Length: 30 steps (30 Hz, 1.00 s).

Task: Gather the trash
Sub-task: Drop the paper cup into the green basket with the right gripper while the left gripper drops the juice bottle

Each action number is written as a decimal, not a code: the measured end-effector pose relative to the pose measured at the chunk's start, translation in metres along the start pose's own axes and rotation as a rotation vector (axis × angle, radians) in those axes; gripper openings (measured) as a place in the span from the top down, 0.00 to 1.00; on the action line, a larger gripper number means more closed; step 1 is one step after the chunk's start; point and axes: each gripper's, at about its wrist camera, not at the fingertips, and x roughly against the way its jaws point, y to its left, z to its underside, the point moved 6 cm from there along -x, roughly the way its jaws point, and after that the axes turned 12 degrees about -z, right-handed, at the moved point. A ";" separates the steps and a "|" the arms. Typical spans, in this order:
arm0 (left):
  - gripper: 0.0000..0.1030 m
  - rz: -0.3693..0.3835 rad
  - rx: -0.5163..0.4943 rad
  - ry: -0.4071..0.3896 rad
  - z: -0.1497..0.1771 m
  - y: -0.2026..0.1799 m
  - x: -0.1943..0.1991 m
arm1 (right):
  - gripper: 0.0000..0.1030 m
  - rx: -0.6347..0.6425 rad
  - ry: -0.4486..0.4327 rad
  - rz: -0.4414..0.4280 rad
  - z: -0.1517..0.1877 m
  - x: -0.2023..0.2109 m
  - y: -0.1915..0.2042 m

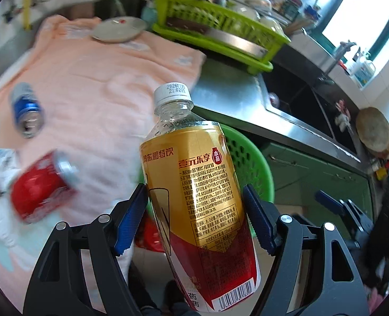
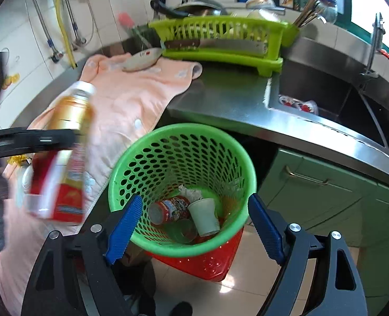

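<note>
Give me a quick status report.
Left gripper shut on gold-labelled plastic bottle. Right gripper open, empty, above green mesh bin. Nothing blocking.

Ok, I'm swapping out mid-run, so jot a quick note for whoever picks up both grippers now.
Left gripper: shut on the gold-and-red drink bottle, cap on.
Right gripper: open and empty, over the green bin.
Done: a red can, a paper cup and a clear cup are already in the bin.
Left: drop the bottle in, then fetch the blue can and red can lying on the pink towel.
</note>
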 end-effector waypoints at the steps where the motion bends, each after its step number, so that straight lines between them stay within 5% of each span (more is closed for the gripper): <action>1: 0.30 0.003 -0.007 0.007 -0.002 -0.008 -0.010 | 0.21 -0.006 -0.007 -0.001 0.001 0.004 -0.001; 17: 0.28 0.042 -0.030 0.134 0.006 -0.067 -0.124 | 0.21 -0.138 0.001 0.011 0.046 0.025 -0.029; 30: 0.24 0.076 -0.001 0.065 0.014 -0.052 -0.094 | 0.21 -0.126 -0.010 0.001 0.051 0.030 -0.023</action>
